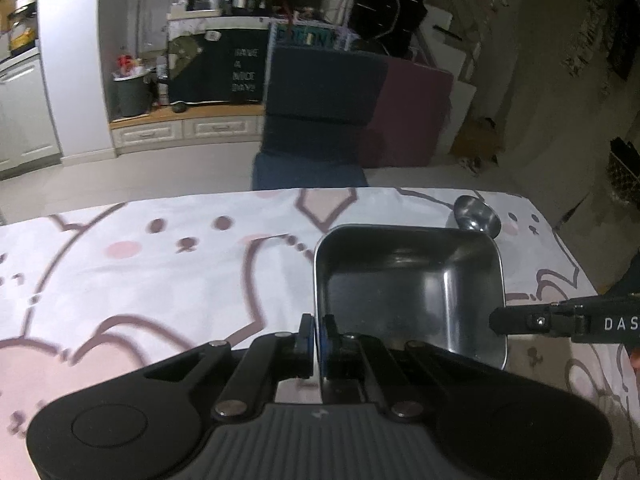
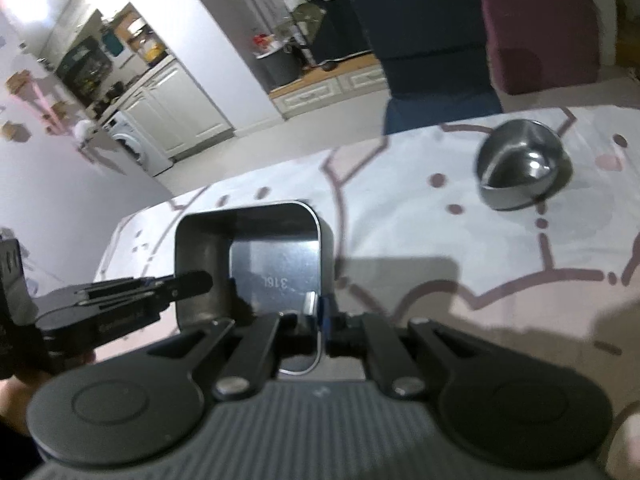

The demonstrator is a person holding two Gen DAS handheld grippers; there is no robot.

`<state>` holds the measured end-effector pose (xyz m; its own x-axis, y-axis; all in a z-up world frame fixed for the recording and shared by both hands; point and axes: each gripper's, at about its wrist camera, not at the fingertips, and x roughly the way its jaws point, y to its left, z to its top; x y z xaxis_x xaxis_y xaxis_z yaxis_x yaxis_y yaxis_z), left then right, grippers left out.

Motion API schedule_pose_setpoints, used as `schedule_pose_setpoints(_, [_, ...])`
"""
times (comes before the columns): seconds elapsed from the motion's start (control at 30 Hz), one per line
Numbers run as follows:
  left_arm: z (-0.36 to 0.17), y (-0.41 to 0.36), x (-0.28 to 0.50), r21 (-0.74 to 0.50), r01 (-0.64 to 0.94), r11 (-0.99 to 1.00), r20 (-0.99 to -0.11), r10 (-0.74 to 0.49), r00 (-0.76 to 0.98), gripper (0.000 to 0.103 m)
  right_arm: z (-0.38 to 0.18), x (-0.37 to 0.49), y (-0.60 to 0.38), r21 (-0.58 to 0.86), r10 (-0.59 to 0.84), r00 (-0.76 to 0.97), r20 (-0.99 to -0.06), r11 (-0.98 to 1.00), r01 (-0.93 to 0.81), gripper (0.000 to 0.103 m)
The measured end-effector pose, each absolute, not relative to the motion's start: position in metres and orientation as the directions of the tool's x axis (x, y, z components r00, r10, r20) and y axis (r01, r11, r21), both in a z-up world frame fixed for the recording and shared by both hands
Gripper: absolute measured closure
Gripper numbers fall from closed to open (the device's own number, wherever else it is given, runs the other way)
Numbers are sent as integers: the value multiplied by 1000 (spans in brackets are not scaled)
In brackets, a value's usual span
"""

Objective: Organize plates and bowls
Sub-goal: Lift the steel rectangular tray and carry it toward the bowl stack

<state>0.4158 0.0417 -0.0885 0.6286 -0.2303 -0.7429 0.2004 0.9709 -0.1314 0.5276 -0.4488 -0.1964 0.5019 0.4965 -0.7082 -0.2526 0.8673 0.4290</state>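
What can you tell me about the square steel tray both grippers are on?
The square steel tray is a deep, shiny metal container with rounded corners, a rolled rim and an empty inside; "316" is stamped in its floor. The left gripper is shut on its left rim, the right gripper on its right rim. It sits level over the cartoon-print tablecloth; whether it touches the cloth is unclear. A round steel bowl sits apart, beyond it.

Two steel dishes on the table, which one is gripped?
The square tray: the left gripper and right gripper each pinch its rim on opposite sides. The round bowl sits apart on the cloth, untouched.
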Motion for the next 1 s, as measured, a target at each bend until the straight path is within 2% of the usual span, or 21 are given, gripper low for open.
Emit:
schedule_pose_setpoints(0.47, [-66,127,319,-71,81,994,-771,-106,628,101,-187,454,-362,473,587,394,-707,807,-353,99])
schedule_pose_setpoints(1.0, [-109,157,262,-77,1,997,-831,-65,553,101,-226,405,-325,498,582,260,-771,805,-323,98])
